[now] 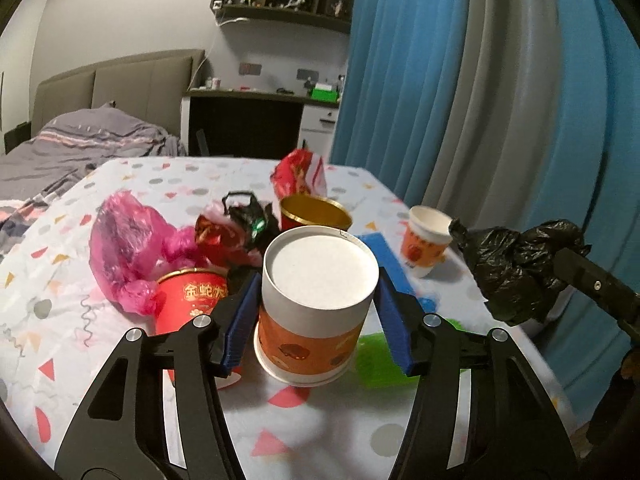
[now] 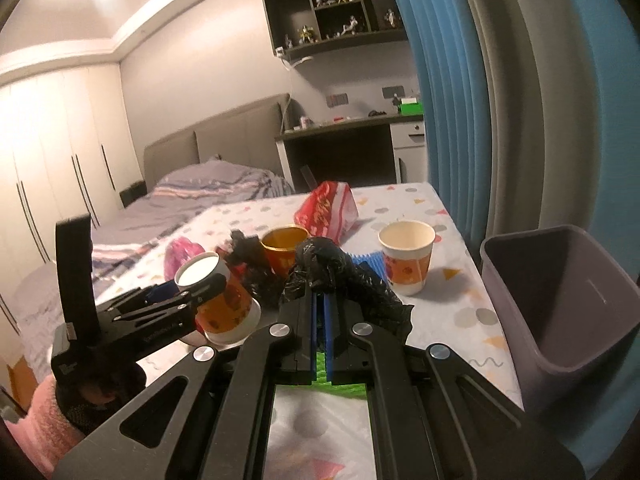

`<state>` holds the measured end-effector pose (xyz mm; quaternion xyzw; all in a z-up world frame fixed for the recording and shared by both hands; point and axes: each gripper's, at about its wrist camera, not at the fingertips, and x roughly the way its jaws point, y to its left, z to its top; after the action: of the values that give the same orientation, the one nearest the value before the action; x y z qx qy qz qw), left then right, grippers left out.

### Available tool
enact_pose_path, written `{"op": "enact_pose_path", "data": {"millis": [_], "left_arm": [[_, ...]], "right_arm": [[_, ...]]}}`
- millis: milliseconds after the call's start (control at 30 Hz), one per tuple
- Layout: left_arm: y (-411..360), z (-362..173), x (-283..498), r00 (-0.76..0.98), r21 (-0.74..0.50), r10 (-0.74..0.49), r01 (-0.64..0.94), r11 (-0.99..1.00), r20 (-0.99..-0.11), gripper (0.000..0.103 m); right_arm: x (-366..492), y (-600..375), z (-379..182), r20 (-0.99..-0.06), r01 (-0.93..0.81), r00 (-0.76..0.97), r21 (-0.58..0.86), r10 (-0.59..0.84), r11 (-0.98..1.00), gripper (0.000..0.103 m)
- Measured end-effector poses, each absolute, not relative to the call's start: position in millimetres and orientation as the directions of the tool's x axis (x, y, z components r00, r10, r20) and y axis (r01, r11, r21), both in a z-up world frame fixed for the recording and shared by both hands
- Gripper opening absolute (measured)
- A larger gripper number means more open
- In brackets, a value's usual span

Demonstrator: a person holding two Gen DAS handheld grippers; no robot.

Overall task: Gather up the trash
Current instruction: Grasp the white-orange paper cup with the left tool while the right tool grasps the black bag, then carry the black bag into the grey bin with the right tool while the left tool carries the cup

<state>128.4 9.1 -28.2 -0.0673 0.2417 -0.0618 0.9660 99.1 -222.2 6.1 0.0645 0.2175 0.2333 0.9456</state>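
Note:
My left gripper (image 1: 316,280) is shut on an orange-and-white paper cup (image 1: 316,300), its blue pads (image 1: 240,320) pressing both sides. The cup is turned over, white bottom toward the camera, and held off the table. In the right wrist view the same cup (image 2: 224,304) hangs tilted in the left gripper (image 2: 188,290). My right gripper (image 2: 323,300) is shut on a crumpled black plastic bag (image 2: 340,272), which bulges over its fingertips. From the left wrist the bag (image 1: 516,268) hangs at the right, above the table edge.
A grey bin (image 2: 560,312) stands past the table's right edge. On the patterned tablecloth (image 1: 160,180) lie an upright paper cup (image 1: 426,240), a gold-lined cup (image 1: 316,212), a toppled red cup (image 1: 188,300), a pink bag (image 1: 124,248) and a red packet (image 1: 300,176).

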Motion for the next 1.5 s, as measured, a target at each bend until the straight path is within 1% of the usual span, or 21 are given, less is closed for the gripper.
{"op": "enact_pose_path", "data": {"millis": [200, 367, 500, 600, 700, 933, 1133, 1333, 1367, 1400, 1433, 1500], "left_arm": [[-4.1, -7.6, 118.4, 0.892, -0.163, -0.177, 0.118, 0.980, -0.417, 0.056], [-29.7, 3.7, 119.1, 0.893, -0.138, -0.219, 0.178, 0.974, -0.393, 0.056], [-66.3, 11.3, 130.8, 0.882, -0.140, -0.285, 0.250, 0.958, -0.375, 0.056], [-93.6, 15.2, 138.9, 0.875, -0.139, -0.332, 0.301, 0.943, -0.354, 0.056], [-129.9, 16.3, 150.4, 0.850, -0.147, -0.405, 0.377, 0.914, -0.336, 0.056], [-182.9, 6.2, 173.1, 0.819, -0.127, -0.477, 0.462, 0.878, -0.319, 0.056], [-196.1, -3.8, 189.8, 0.807, -0.138, -0.488, 0.470, 0.872, -0.333, 0.056], [-207.9, -12.3, 196.4, 0.790, -0.161, -0.502, 0.477, 0.864, -0.351, 0.056], [-210.2, -12.9, 197.0, 0.787, -0.164, -0.506, 0.481, 0.861, -0.352, 0.056], [-211.5, -12.5, 197.7, 0.783, -0.169, -0.512, 0.485, 0.858, -0.352, 0.056], [-213.4, -13.5, 198.9, 0.780, -0.173, -0.518, 0.489, 0.855, -0.352, 0.056], [-217.9, -15.9, 201.6, 0.775, -0.172, -0.520, 0.493, 0.853, -0.358, 0.056]], "right_arm": [[89.2, -234.7, 15.6, -0.348, -0.381, 0.832, 0.210, 0.433, 0.900, 0.004], [86.8, -258.8, 17.8, -0.321, -0.292, 0.885, 0.180, 0.336, 0.939, 0.004], [90.8, -290.1, 13.7, -0.310, -0.182, 0.923, 0.166, 0.226, 0.969, 0.004], [97.8, -317.1, 3.4, -0.323, -0.102, 0.934, 0.165, 0.151, 0.981, 0.004], [104.7, -336.7, -8.9, -0.345, -0.053, 0.933, 0.164, 0.108, 0.985, 0.004], [126.2, -358.9, -36.8, -0.378, -0.020, 0.922, 0.164, 0.082, 0.986, 0.004], [144.1, -370.5, -55.0, -0.415, -0.008, 0.906, 0.175, 0.081, 0.985, 0.004], [153.1, -375.6, -61.1, -0.435, 0.001, 0.896, 0.196, 0.086, 0.981, 0.004], [153.5, -375.6, -61.3, -0.438, -0.002, 0.895, 0.197, 0.090, 0.980, 0.005], [153.4, -376.3, -62.4, -0.440, -0.007, 0.893, 0.200, 0.096, 0.980, 0.013], [153.6, -377.4, -62.5, -0.440, -0.005, 0.893, 0.201, 0.094, 0.980, 0.027], [152.8, -379.8, -62.6, -0.436, -0.006, 0.895, 0.209, 0.098, 0.978, 0.037]]}}
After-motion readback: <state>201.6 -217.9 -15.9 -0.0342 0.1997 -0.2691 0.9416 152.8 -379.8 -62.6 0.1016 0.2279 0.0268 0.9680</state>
